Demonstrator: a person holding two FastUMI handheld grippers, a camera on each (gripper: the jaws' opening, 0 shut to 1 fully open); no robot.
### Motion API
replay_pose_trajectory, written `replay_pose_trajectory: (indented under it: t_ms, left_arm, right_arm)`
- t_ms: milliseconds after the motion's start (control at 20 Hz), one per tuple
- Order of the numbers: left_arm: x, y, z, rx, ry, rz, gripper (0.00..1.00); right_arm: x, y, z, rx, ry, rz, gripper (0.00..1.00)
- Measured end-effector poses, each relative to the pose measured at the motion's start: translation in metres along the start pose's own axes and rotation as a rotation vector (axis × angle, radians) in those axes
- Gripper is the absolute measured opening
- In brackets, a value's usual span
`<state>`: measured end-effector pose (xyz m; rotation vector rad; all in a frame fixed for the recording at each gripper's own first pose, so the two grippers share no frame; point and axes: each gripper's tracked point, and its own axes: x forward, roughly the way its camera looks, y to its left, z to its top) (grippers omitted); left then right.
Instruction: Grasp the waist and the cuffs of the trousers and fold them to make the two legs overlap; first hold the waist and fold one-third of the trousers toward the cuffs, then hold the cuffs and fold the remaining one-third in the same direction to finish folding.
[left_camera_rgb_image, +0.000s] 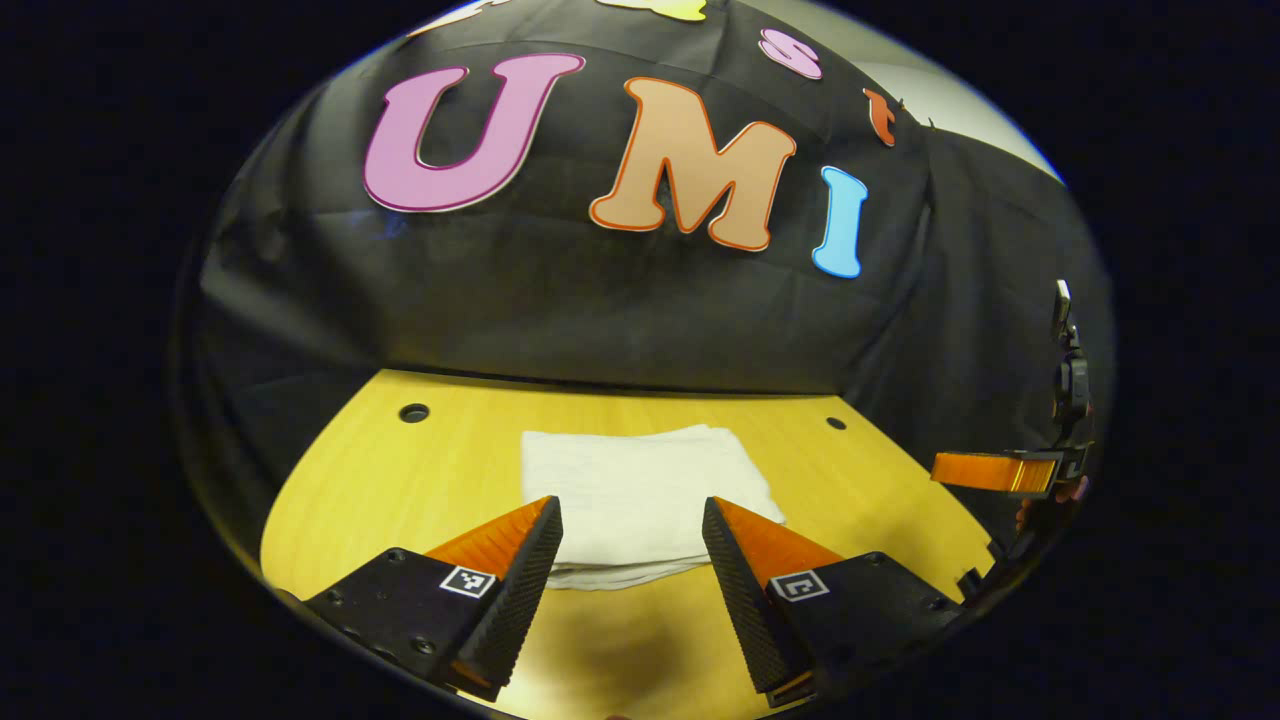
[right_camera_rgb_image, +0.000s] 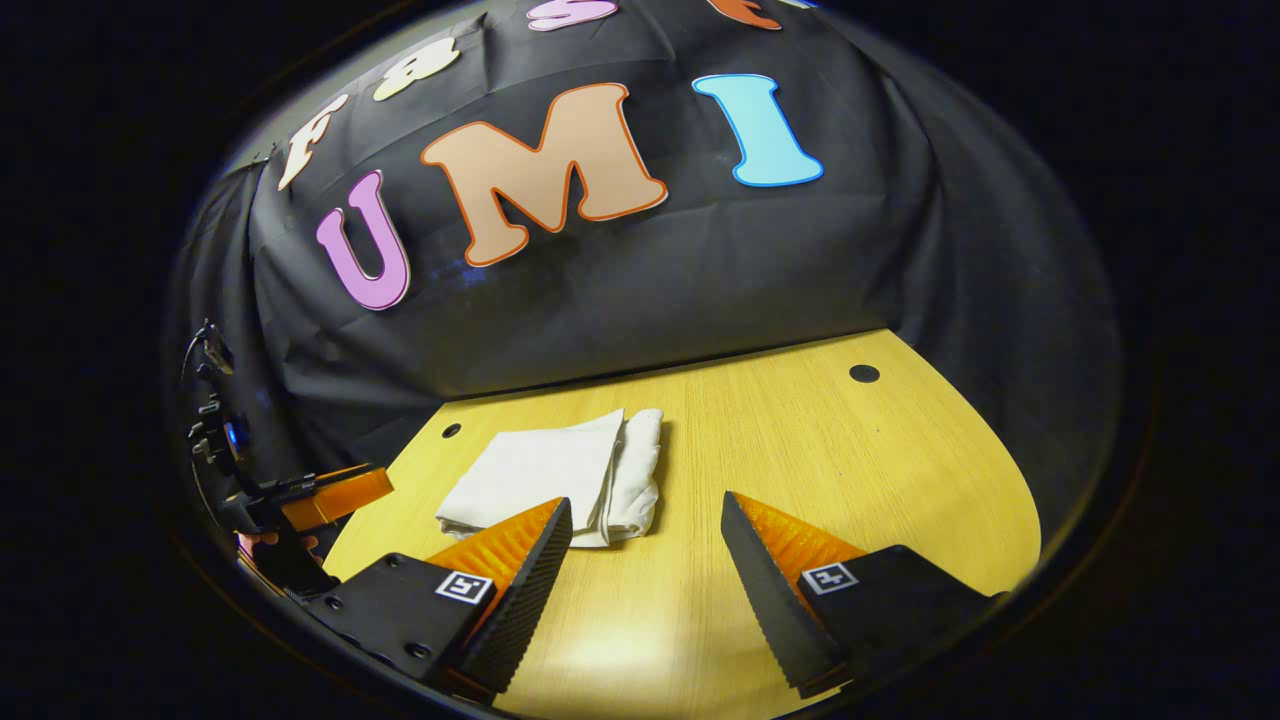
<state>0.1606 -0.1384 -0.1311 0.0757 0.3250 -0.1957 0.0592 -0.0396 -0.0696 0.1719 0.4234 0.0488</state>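
Note:
The white trousers (left_camera_rgb_image: 640, 490) lie folded into a compact stack of layers on the wooden table (left_camera_rgb_image: 360, 480). My left gripper (left_camera_rgb_image: 632, 515) hovers open above the stack's near edge, holding nothing. In the right gripper view the same trousers (right_camera_rgb_image: 560, 475) sit left of centre, with rolled folds along their right side. My right gripper (right_camera_rgb_image: 647, 515) is open and empty over bare table just to the right of the stack. The right gripper (left_camera_rgb_image: 1010, 470) also appears at the far right of the left gripper view, and the left gripper (right_camera_rgb_image: 330, 498) at the far left of the right gripper view.
The table has round cable holes at its back corners (left_camera_rgb_image: 413, 412) (left_camera_rgb_image: 835, 423) (right_camera_rgb_image: 863, 373). Black cloth walls close the booth behind and on both sides. A hand (right_camera_rgb_image: 270, 545) holds the far gripper at the left edge.

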Motion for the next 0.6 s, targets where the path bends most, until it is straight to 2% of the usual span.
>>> replay_pose_trajectory:
  t_ms: [250,300,600]
  left_arm:
    - [-0.034,0.015,-0.009,-0.058,-0.004,0.049,0.87]
    - [-0.033,0.016,-0.011,-0.061,0.003,0.051,0.90]
    - [-0.039,0.022,-0.016,-0.039,0.011,0.066,0.90]
  right_arm:
    - [-0.010,0.016,0.000,-0.013,-0.035,-0.014,0.96]
    - [-0.013,0.018,0.001,-0.015,-0.045,-0.018,0.96]
    - [-0.027,0.019,0.005,-0.008,-0.085,-0.073,0.96]
